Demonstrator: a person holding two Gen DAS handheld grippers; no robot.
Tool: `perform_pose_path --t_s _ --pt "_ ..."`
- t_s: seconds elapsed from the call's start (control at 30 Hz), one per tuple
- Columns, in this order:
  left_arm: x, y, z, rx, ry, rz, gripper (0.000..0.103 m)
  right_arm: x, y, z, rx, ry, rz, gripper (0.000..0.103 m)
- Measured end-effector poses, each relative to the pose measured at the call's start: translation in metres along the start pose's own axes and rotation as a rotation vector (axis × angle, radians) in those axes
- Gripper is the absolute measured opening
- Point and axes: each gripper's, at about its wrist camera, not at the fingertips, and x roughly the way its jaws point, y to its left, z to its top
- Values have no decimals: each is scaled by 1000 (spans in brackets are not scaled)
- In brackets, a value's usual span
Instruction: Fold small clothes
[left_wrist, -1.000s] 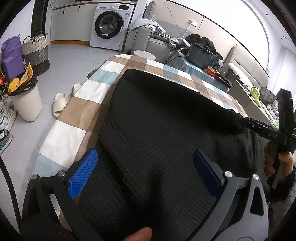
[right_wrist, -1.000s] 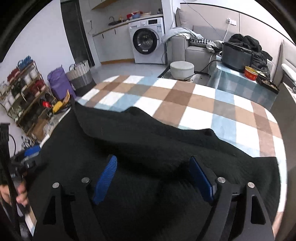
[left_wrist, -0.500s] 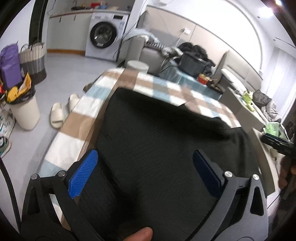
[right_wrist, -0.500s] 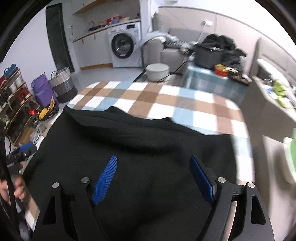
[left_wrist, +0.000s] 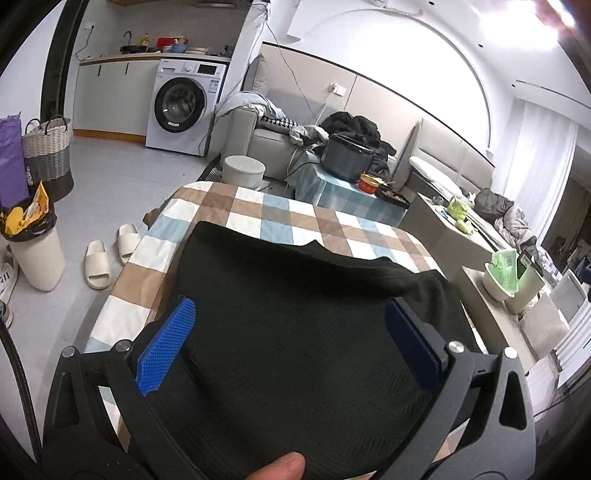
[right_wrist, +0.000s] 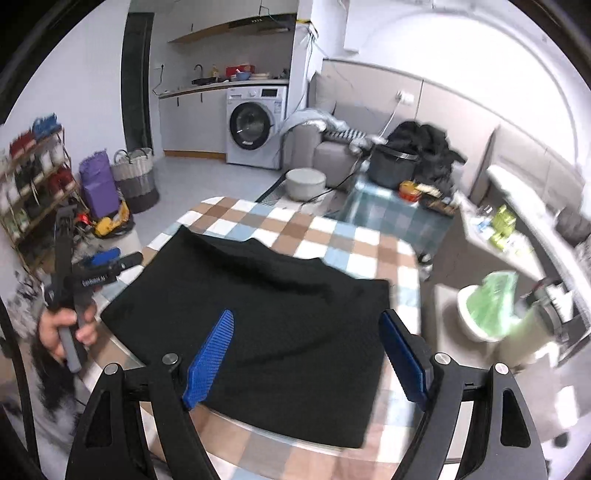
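Note:
A black knit garment (left_wrist: 295, 332) lies folded into a rough rectangle on the checked tablecloth (left_wrist: 280, 218). My left gripper (left_wrist: 291, 347) hangs above the garment's near part, jaws wide, nothing between the blue pads (left_wrist: 166, 354). In the right wrist view the same garment (right_wrist: 258, 317) lies flat, with a ridge along its far edge. My right gripper (right_wrist: 306, 358) hovers open over its near right part, clear of the cloth. The left gripper (right_wrist: 110, 262) shows there at the garment's left edge, held by a hand (right_wrist: 62, 332).
A white bin (left_wrist: 37, 254) and slippers (left_wrist: 98, 264) are on the floor left of the table. Beyond its far end stand a round stool (left_wrist: 243, 171) and a low table with a dark pot (left_wrist: 347, 162). A green tissue holder (right_wrist: 487, 306) stands to the right.
Both grippers have risen and drawn back from the garment, which now looks smaller and lies flat. The right gripper swung off to the right and left the left wrist view.

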Motion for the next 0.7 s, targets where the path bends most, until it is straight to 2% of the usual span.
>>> perform_pose_path --t_s 0.2,0.33,0.5,0.63,0.7 --pt "-3 5 3 -17 2 -4 102 -24 -22 -26 38 36 -96 83" --pt "6 6 1 -18 23 7 102 -6 -43 -34 90 48 -89 83" --pt "22 9 -5 -15 46 31 102 58 -48 -26 128 43 -4 83" --pt "42 17 -11 -21 80 57 102 133 -38 -15 143 67 51 83" --pt "53 23 -15 -26 101 74 102 181 -32 -12 146 112 54 83"
